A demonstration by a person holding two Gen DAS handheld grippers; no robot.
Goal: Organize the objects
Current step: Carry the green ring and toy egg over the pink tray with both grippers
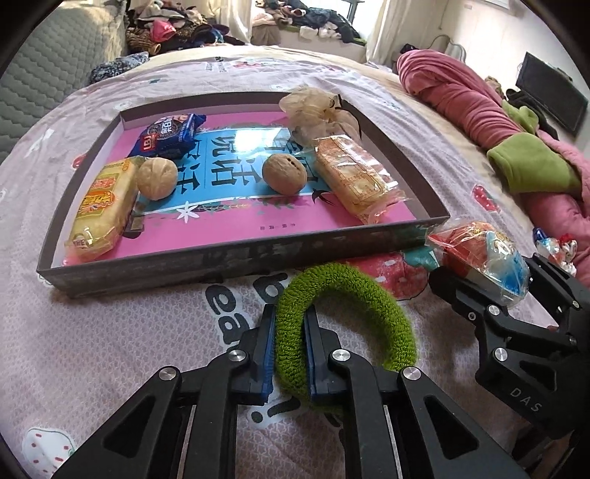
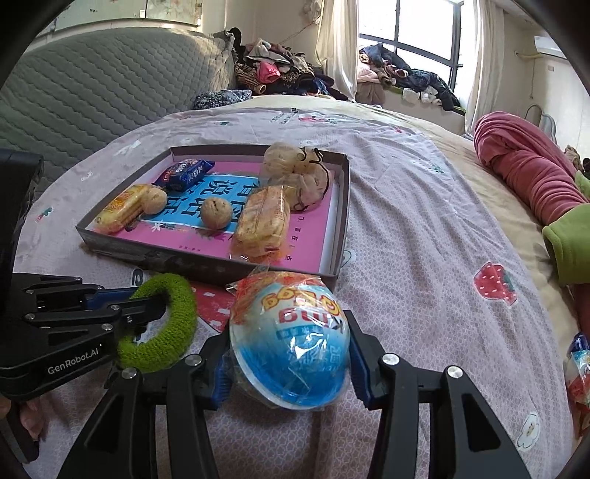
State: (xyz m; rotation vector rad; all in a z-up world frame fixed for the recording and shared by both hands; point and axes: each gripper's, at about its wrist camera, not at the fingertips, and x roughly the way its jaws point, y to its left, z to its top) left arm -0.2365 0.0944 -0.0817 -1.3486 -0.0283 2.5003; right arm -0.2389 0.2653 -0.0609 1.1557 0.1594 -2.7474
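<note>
We're on a bed point(image 1: 110, 331), pink printed sheet, quilted grey headboard behind, heaps of clothes by the curtained window point(image 2: 413, 33), a rolled red-and-green blanket point(image 1: 479, 121) off to the tray's right. The shallow tray point(image 1: 236, 258) is our landmark: inside it sit two walnuts point(image 1: 285, 173), two long wrapped cakes point(image 1: 103, 206), one blue biscuit packet point(image 1: 169, 134) and one bunched gauzy bag point(image 1: 317, 110) in the far right corner. Just in front of the tray's near wall, the left gripper point(image 1: 289, 350) has its jaws pinched tight on one green fuzzy ring point(image 1: 368, 294). At the tray's near right corner, the right gripper point(image 2: 287, 361) clamps one foil-wrapped egg toy point(image 2: 291, 339).
</note>
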